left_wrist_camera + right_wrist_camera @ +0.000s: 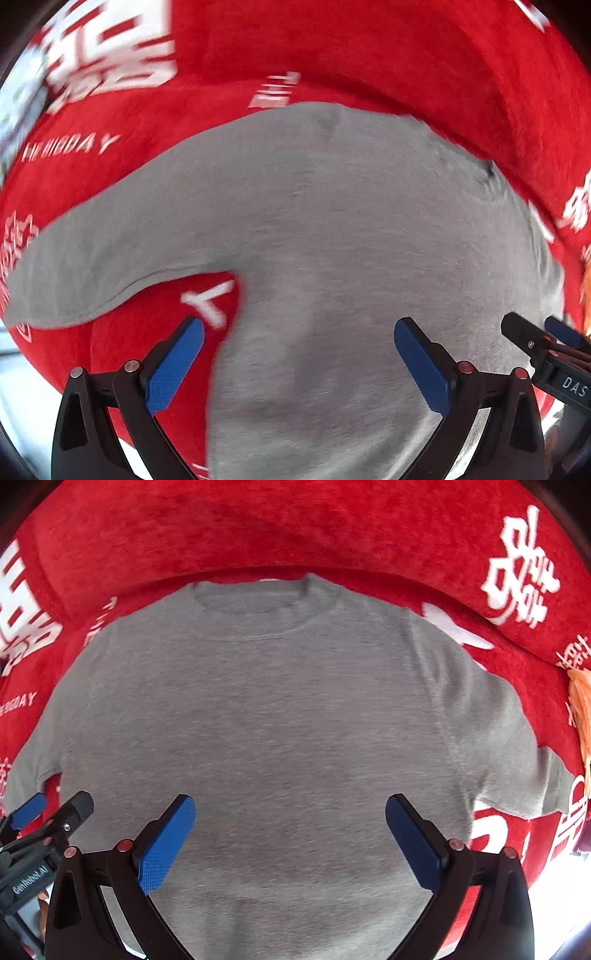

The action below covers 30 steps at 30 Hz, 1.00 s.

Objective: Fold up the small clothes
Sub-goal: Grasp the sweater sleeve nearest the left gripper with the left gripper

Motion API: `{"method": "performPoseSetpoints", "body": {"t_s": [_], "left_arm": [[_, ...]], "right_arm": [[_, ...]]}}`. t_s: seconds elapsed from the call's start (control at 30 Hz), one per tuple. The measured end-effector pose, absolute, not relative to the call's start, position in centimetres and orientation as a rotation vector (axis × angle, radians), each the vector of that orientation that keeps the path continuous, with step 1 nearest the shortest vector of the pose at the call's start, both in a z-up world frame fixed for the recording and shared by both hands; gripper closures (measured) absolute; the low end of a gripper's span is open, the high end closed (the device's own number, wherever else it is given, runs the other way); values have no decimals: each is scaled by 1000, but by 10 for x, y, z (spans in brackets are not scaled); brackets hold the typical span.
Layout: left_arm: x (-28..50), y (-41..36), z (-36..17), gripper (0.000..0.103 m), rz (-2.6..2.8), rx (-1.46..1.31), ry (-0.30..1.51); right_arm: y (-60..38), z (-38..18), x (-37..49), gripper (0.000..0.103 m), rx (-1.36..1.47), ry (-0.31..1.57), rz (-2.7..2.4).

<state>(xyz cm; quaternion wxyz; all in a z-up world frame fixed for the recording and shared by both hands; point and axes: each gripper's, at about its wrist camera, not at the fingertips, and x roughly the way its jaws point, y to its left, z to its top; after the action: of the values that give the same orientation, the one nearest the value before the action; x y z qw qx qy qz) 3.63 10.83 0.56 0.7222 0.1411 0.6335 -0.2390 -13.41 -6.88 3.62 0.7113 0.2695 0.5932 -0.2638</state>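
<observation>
Flat, grey T-shirt (266, 709) on red cloth (258, 528)

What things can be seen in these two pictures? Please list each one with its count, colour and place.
T-shirt: one, grey, spread flat on the red cloth, collar at the far side, both short sleeves out to the sides.
Cloth: one, red with white printed characters and letters, lying under the T-shirt and around it.
Tassel or fringe: one, orange, at the right edge of the right wrist view; too little shows to tell what it is.
Left gripper: one, black with blue pads, open, above the lower part of the T-shirt, holding nothing.
Right gripper: one, black with blue pads, open, above the lower middle of the T-shirt, holding nothing.
</observation>
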Motion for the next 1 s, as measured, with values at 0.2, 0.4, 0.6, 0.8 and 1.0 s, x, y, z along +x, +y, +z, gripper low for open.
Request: {"method": "performPoseSetpoints", "body": {"t_s": [0.2,0.4,0.6,0.8,1.0], "left_arm": [[75,205,-16,0,-411,70,1431],[112,284,-51,0,-269,-202,1455],[134,318,-59,0,-272,-506,1426],[144,332,-37,10,-274,-448,1303],[153,360,-27,91,-292,-402,1277]], "right_arm": [[-32,37,-111,0,545,1332,-503],[8,37,-91,0,484,1360,-432],[39,32,-74,0,428,1385,-399],[58,25,-61,0,411,1411,-386],[61,23,-62,0,430,1424,-396]]}}
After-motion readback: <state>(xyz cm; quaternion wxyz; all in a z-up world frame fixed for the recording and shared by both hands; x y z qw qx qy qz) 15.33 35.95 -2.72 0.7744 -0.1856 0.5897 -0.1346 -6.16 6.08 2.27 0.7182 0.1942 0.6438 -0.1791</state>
